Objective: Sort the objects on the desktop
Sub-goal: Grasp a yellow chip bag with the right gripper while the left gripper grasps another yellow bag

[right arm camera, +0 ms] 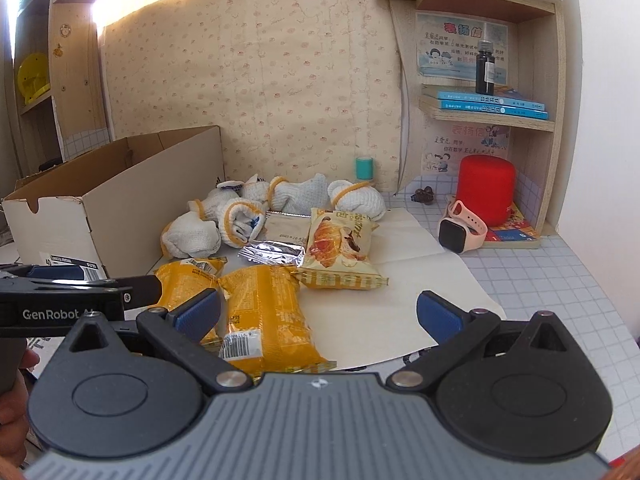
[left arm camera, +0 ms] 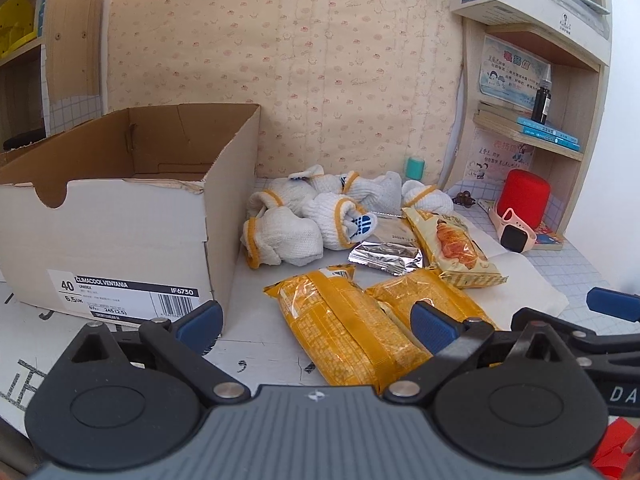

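Snack packets, rolled socks and an open shoe box (left arm camera: 120, 216) share the bench (left arm camera: 272, 336), with both grippers hanging above the near edge. The left gripper (left arm camera: 316, 320) has its jaws spread wide and released, holding nothing; one blue pad sits by the box's front corner and the other over the two orange packets. The right gripper (right arm camera: 318, 314) is likewise released and empty, its left pad over the orange packets and its right pad over a sheet of white paper (right arm camera: 400, 280).

The shoe box stands at the left, lid off, its labelled end facing the cameras; no contents show in the part of its interior that is visible. Just right of it lies a heap of white socks (left arm camera: 316, 208) with yellow cuffs, bunched together against the patterned back wall. In front of the socks lies a silver foil pack (left arm camera: 386, 258), touching a pale croissant packet (left arm camera: 454, 248) that rests partly on the white paper. Nearest the grippers, two orange packets (left arm camera: 352, 332) lie side by side, touching.

At the right a small shelf unit holds a red cylinder (right arm camera: 486, 188), with a pink smartwatch (right arm camera: 462, 228) leaning just beside it, blue books (right arm camera: 492, 106) above and a dark bottle (right arm camera: 485, 70) standing on them. A teal cylinder (right arm camera: 364, 168) stands against the wall behind the socks
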